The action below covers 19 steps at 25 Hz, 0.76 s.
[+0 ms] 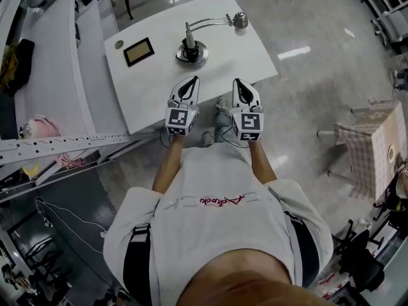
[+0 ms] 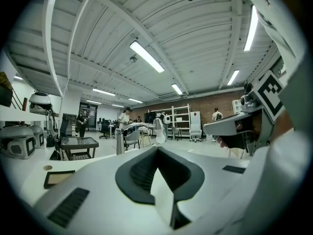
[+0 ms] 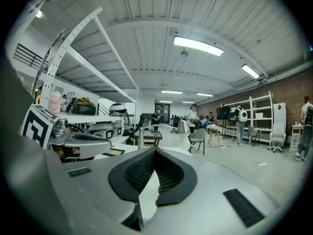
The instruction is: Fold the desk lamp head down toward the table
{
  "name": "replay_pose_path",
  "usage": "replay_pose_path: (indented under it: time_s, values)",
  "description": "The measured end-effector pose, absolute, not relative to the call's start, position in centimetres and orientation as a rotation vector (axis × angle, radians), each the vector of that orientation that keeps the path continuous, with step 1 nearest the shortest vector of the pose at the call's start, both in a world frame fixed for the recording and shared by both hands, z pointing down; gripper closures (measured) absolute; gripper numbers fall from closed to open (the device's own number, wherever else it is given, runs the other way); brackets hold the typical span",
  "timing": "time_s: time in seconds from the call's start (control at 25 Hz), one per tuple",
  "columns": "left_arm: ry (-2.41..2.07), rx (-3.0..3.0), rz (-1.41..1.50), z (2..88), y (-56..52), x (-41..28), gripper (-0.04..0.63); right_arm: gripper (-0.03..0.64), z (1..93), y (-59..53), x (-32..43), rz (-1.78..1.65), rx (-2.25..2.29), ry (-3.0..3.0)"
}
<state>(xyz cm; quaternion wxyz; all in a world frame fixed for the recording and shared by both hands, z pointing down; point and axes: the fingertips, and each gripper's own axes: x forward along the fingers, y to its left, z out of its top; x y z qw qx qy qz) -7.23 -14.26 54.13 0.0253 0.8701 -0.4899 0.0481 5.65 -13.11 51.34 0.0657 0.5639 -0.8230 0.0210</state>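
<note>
Left gripper (image 1: 192, 81) and right gripper (image 1: 238, 83) sit at the near edge of the white table (image 1: 252, 56), pads pressed together, nothing between. Desk lamp (image 1: 191, 50) stands at 12 o'clock; lamp head (image 1: 240, 20) reaches toward 2 o'clock from the base. Advice: open right jaws, pinch near the head, press down slowly; left steadies the base.

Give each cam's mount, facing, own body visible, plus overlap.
Head view: on the person's head, steeply down onto white table and desk lamp; torso, forearms, left gripper, right gripper show.
Left gripper view: on left gripper, near level along its shut jaws toward the desk lamp; right gripper shows at right.
Right gripper view: on right gripper, along shut jaws; left gripper shows at left.
Shared: all three show the desk lamp.
</note>
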Motion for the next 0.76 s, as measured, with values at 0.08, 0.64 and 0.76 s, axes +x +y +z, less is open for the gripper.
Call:
replay_pose_path:
  time_s: [0.08,0.64,0.76]
  values:
    - [-1.504,2.692,0.16,54.3,-14.2,-7.0,0.569,0.594,51.4,-13.1,5.6,0.069,1.699,-2.483]
    - [-1.48,2.685,0.151,54.7,-14.2,-6.2,0.569,0.594,51.4,-13.3,5.9,0.081,1.707,-2.475]
    - [-1.477,2.682,0.161,54.8,-14.1,-6.0,0.569,0.594,51.5,-13.2,5.9,0.075,1.706,-2.476]
